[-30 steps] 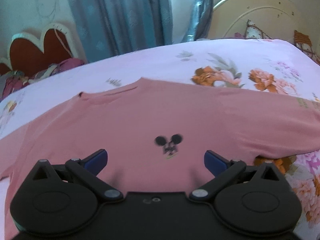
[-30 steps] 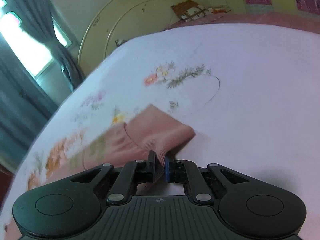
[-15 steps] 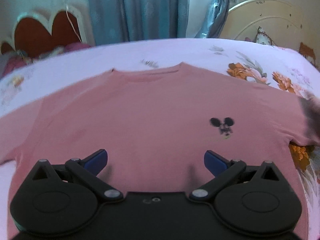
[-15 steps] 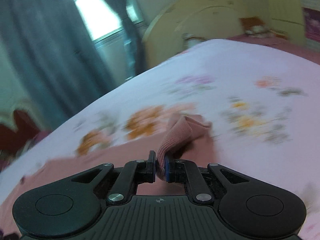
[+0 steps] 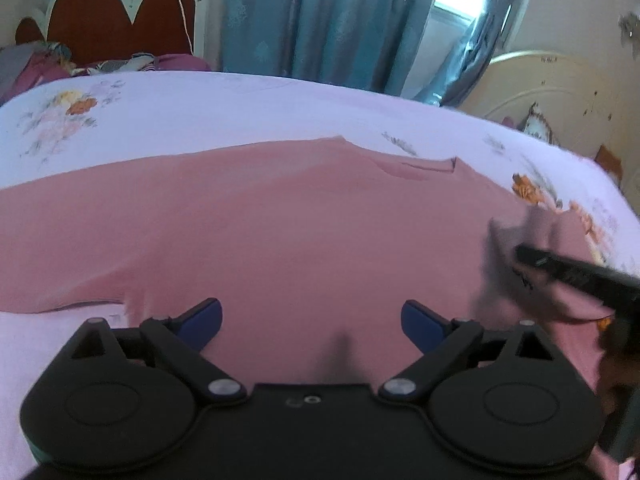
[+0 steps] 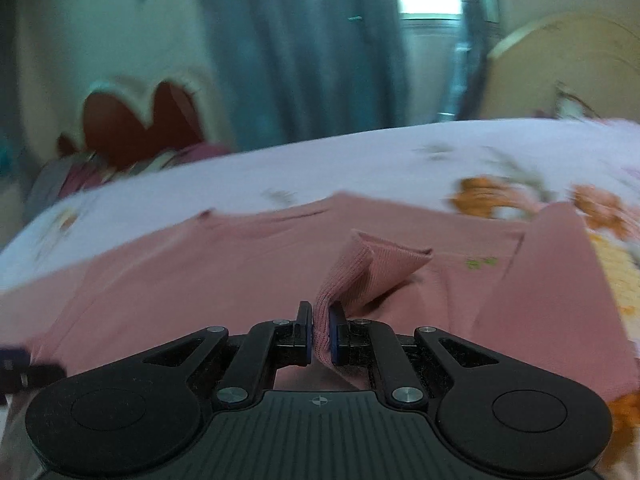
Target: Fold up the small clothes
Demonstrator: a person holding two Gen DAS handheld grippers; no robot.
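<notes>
A pink shirt (image 5: 280, 220) lies spread flat on the bed, its neckline (image 5: 420, 168) toward the far side. My left gripper (image 5: 310, 312) hovers low over the shirt's body with its jaws wide and closing a little; only flat cloth lies beneath them. My right gripper (image 6: 320, 328) is shut on the ribbed sleeve cuff (image 6: 372, 264), which it holds lifted and folded over the shirt's body (image 6: 180, 280). In the left wrist view the right gripper (image 5: 560, 272) comes in blurred from the right with the sleeve (image 5: 516, 236) draped from it.
The floral pink bedsheet (image 5: 240, 112) stretches around the shirt. A red scalloped headboard (image 5: 120, 20) with bundled clothes (image 5: 40, 64) stands at the far left, blue curtains (image 5: 320, 20) behind, and a cream headboard (image 5: 552, 88) at the far right.
My right gripper has swung the held sleeve from the bare sheet back over the shirt's body. The left gripper has slid sideways along the shirt, and its jaws have narrowed slightly.
</notes>
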